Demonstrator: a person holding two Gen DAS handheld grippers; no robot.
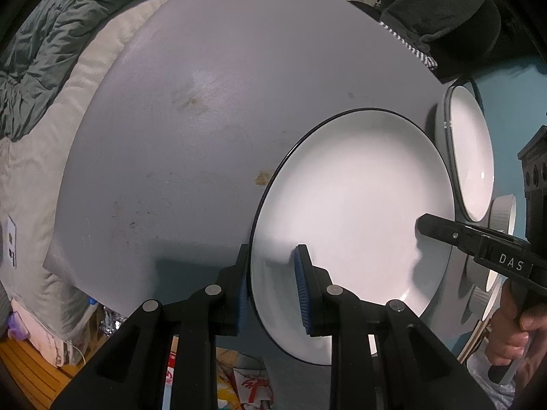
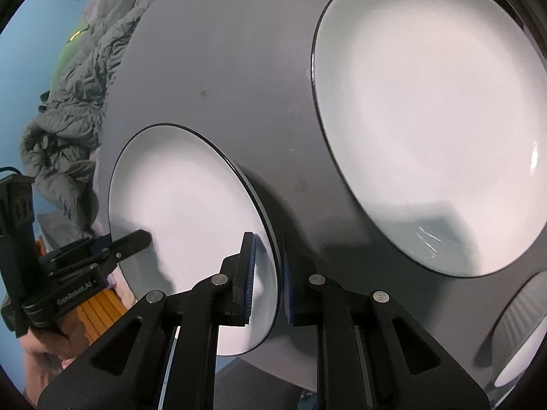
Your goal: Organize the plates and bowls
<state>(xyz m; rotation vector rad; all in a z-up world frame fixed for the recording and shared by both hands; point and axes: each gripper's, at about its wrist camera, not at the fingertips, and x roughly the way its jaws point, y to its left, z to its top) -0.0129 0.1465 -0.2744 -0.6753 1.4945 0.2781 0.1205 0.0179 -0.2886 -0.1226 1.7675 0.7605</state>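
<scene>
On the grey table (image 1: pixel 177 130), both grippers clamp one white plate (image 1: pixel 355 225) by opposite rims.

Part of the plate overhangs the table's near edge, and its lower rim is cut off behind the left gripper (image 1: pixel 273 294), whose blue pads pinch the rim, one above and one below. The right gripper (image 2: pixel 266 283) bites the opposite rim the same way, its jaws nearly together on the thin edge. Whether the plate rests on the table or is raised cannot be told. A second, larger plate (image 2: pixel 430 112) lies just beside it, with ribbed grey bowls (image 1: pixel 502 212) half out of frame beyond. Much bare tabletop stays open on the far side, up to the rumpled bedding (image 1: pixel 44 44) along the table's edge.
</scene>
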